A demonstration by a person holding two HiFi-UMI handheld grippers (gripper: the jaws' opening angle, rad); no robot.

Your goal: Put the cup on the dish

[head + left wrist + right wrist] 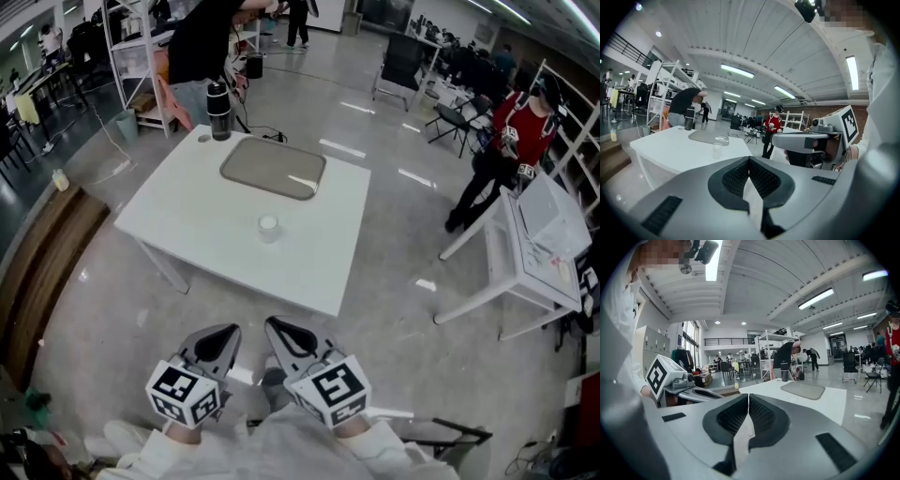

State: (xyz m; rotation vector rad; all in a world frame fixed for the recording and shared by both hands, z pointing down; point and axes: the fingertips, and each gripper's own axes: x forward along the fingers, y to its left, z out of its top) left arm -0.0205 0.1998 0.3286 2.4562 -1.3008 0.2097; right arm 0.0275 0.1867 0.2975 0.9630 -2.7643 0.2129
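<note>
A small clear cup stands upright on the white table, near its middle. Behind it lies the flat grey dish, with nothing on it. My left gripper and right gripper hang side by side close to my body, over the floor and well short of the table's near edge. Both are shut with nothing between the jaws. The left gripper view shows the cup and dish far ahead of the shut left gripper. In the right gripper view the dish lies beyond the shut right gripper.
A black bottle stands at the table's far left corner, where a person in black bends over. Another white table is at the right, with a person in red beside it. A wooden bench runs along the left.
</note>
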